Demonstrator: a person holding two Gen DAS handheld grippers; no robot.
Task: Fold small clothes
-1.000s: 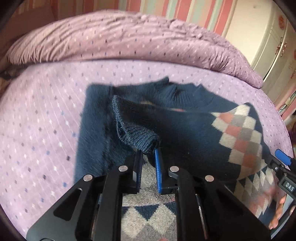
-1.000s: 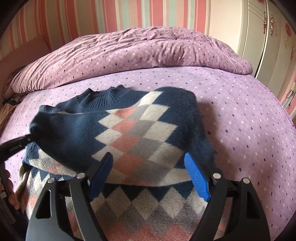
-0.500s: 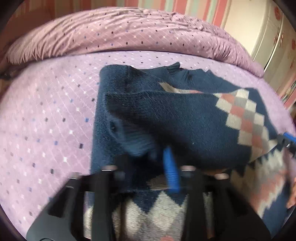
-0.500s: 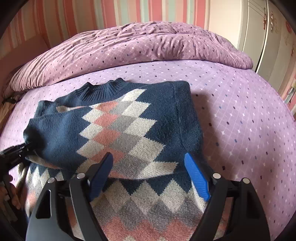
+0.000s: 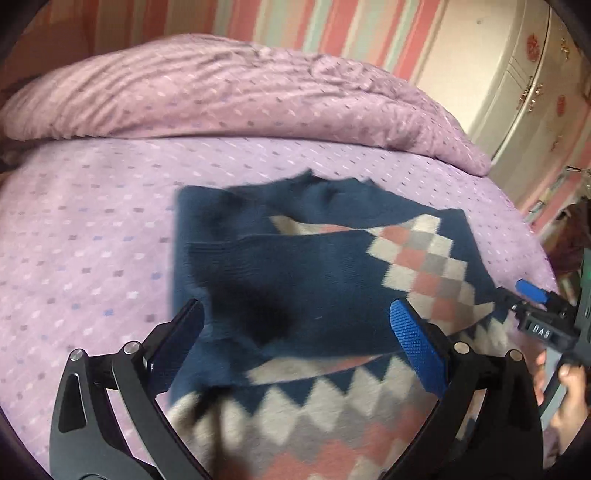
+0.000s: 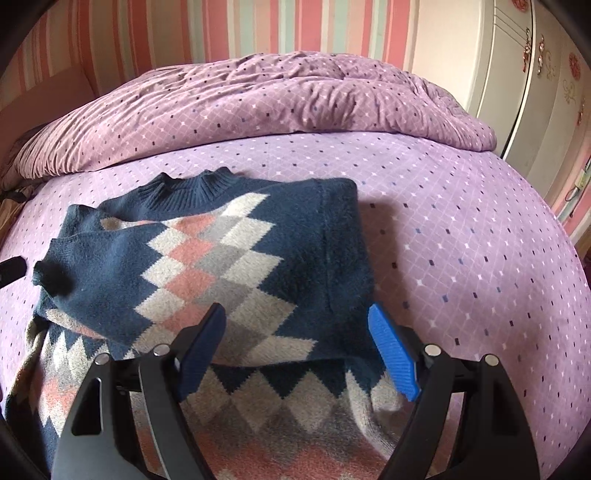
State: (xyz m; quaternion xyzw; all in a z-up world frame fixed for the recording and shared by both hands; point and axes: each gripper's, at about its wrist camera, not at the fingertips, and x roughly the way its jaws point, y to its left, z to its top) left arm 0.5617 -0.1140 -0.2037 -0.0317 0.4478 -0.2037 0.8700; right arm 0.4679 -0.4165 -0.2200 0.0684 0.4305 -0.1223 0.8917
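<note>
Navy knit sweater with a pink, grey and cream diamond pattern [image 6: 221,266] lay flat on the bed's purple diamond-print sheet [image 6: 461,240], ribbed collar toward the far side. Its navy sleeve [image 5: 295,280] was folded across the chest, cuff end lying loose on the body near the left edge. Lower patterned hem ran under both grippers at the near edge of each view.

Left gripper [image 5: 295,343] jaws had just been opening and stood wide apart above the folded sleeve, nothing clamped; the sleeve lay in the gap but the pads weren't pressing it. Left-wrist view was motion-blurred.

Right gripper [image 6: 295,354] also spread, blue pads clear of the knit, over the sweater's lower right part, holding nothing. In the left-wrist view its tip showed at the sweater's right edge, with the person's fingers [image 5: 569,384] on the handle.

Bunched purple duvet [image 6: 258,107] behind the sweater, striped wallpaper [image 6: 258,29] beyond, white wardrobe [image 6: 535,92] at right.
</note>
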